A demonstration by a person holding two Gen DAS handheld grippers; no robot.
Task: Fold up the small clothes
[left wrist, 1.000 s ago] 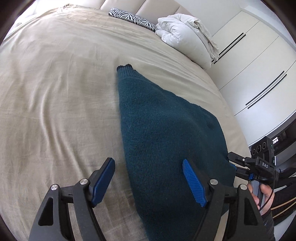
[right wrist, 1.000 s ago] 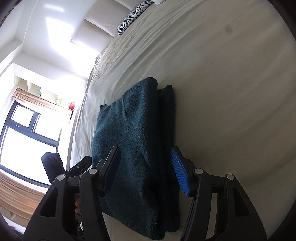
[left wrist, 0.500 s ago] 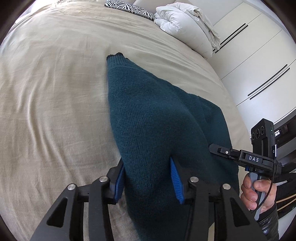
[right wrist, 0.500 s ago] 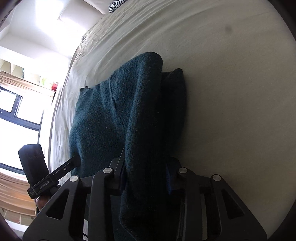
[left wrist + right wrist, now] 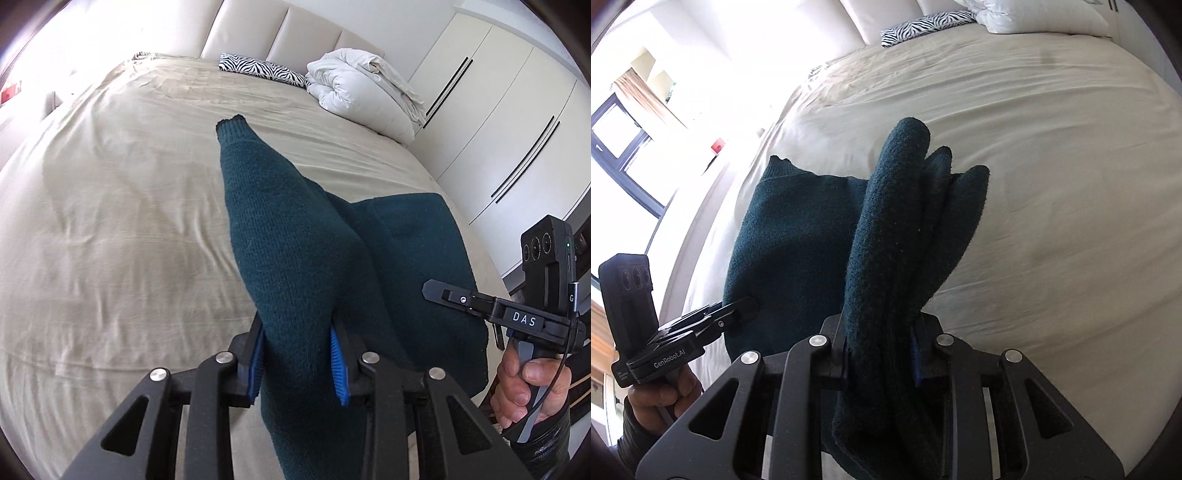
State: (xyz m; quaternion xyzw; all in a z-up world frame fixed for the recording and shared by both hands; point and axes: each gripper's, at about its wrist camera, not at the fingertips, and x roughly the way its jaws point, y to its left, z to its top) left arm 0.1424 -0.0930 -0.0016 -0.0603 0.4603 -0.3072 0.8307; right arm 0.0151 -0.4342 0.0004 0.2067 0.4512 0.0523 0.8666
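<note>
Left tool (image 5: 299, 360) closing on sweater (image 5: 280, 240); wardrobe (image 5: 498, 122) alongside.

A home bedroom is shown. Most of both views is filled by a wide bed (image 5: 110, 229) covered in a beige sheet, with a padded cream headboard (image 5: 280, 33) at the top of the frame. A zebra-print pillow (image 5: 262, 70) and a bundled white duvet (image 5: 362, 92) are seen near the headboard. White built-in wardrobe doors (image 5: 506, 122) are seen at the upper right, and a dark-framed window (image 5: 620, 147) with a curtain at the left.
</note>
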